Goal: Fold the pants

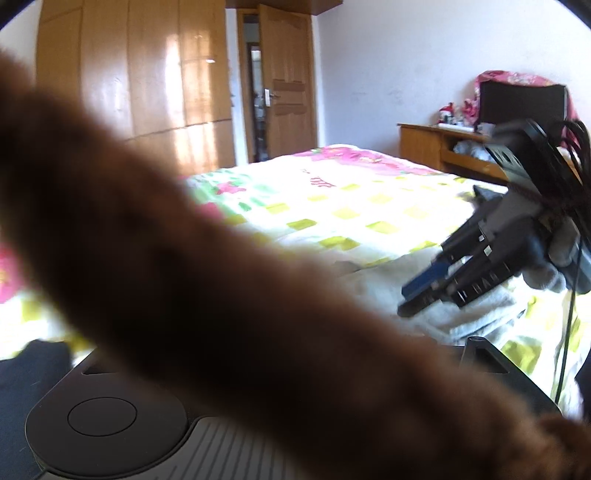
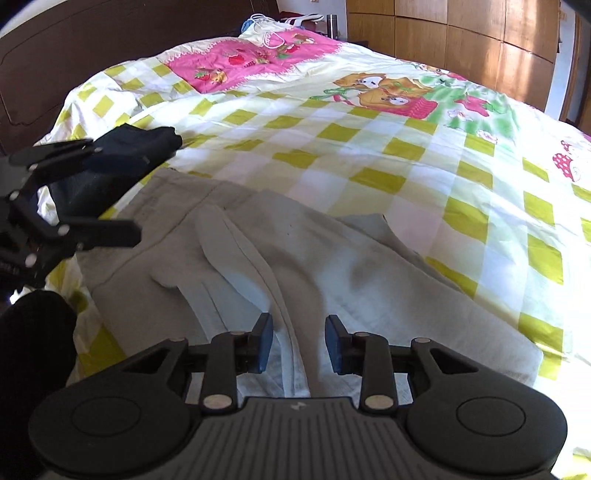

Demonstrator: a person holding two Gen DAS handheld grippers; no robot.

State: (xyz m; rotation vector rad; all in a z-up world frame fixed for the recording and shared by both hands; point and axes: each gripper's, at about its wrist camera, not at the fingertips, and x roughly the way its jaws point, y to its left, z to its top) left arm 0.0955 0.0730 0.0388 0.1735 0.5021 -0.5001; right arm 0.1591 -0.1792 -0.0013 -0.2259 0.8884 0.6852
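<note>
Light grey pants (image 2: 258, 258) lie spread on the checked bedspread (image 2: 388, 147). My right gripper (image 2: 300, 343) hovers over them, its blue pads (image 2: 266, 343) partly apart with a pants seam running below the gap; nothing is pinched. It also shows from the side as the right gripper (image 1: 424, 295) above the pants (image 1: 480, 310). My left gripper (image 2: 142, 197) stands wide open at the pants' left edge, with nothing visibly gripped. In its own view a blurred brown fuzzy shape (image 1: 184, 258) close to the lens hides nearly everything; one finger (image 1: 484, 356) shows.
A dark navy cloth (image 2: 147, 142) lies on the bed just behind the left gripper. A dark headboard (image 2: 74, 55) is at the back left and a wooden wardrobe (image 2: 480, 33) at the back right. A desk (image 1: 436, 144) and door (image 1: 288, 85) lie beyond the bed.
</note>
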